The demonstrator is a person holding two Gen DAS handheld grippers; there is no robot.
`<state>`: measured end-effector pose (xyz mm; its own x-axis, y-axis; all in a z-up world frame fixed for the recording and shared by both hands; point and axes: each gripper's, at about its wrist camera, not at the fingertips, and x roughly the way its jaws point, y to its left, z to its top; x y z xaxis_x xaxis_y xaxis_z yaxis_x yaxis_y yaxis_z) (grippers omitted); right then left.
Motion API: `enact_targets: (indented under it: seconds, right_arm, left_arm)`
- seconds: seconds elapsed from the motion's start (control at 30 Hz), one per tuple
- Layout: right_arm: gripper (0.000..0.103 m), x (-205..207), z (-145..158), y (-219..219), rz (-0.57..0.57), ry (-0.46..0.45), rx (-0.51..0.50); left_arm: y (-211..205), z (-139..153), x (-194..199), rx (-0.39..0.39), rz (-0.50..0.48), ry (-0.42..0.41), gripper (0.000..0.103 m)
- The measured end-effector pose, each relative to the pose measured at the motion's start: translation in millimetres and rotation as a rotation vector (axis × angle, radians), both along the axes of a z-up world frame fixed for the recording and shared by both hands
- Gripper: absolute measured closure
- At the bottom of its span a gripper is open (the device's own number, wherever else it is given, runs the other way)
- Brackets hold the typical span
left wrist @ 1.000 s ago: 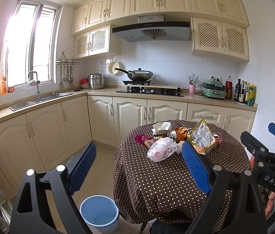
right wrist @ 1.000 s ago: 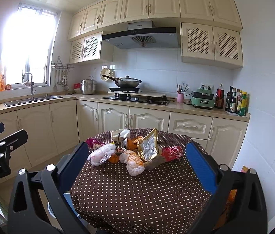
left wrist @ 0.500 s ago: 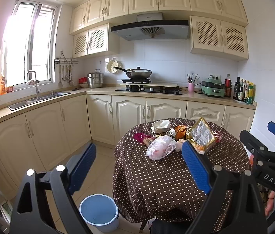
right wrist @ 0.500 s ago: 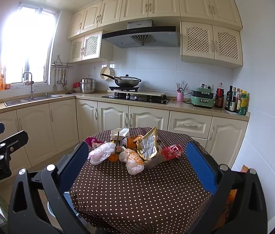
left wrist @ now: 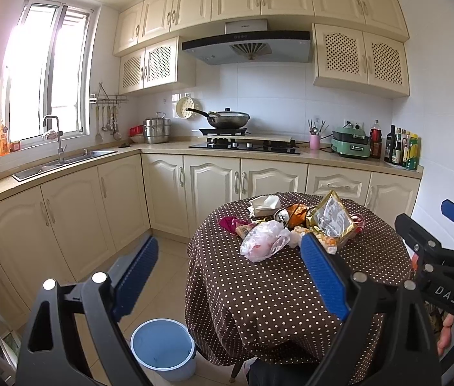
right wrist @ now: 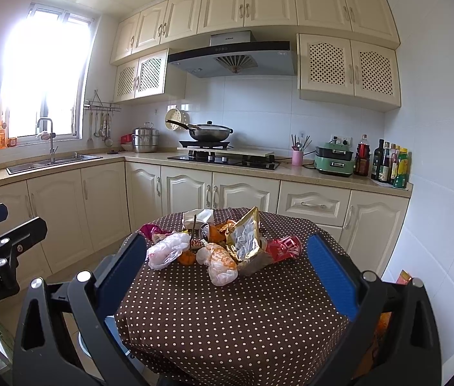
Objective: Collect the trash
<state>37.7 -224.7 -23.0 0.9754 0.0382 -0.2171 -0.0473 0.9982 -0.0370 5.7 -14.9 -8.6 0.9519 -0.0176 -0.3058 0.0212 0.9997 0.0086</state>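
trash pile (right wrist: 214, 247): crumpled bags, foil wrapper, mid-table | my left gripper (left wrist: 230, 276) and right gripper (right wrist: 227, 267) wide open, empty | bare tablecloth (right wrist: 227, 315) toward me | bin (left wrist: 162, 347) beside table edge

Home kitchen: cream cabinets (left wrist: 207, 183), sink (left wrist: 62, 160) under window (left wrist: 46, 74), wok (left wrist: 227, 119) on gas hob, range hood (left wrist: 246, 45), condiment bottles (left wrist: 401, 146), polka-dot tabletop (left wrist: 275, 289).
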Motion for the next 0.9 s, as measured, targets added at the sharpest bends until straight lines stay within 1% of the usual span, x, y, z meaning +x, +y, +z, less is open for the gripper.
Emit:
enact_targets:
  seconds: [0.9]
  right_arm:
    - [0.007, 6.7, -6.6, -1.7, 0.004, 0.024, 0.006]
  left_arm:
    - [-0.2, -0.7, 0.9, 0.0, -0.001, 0.009, 0.015]
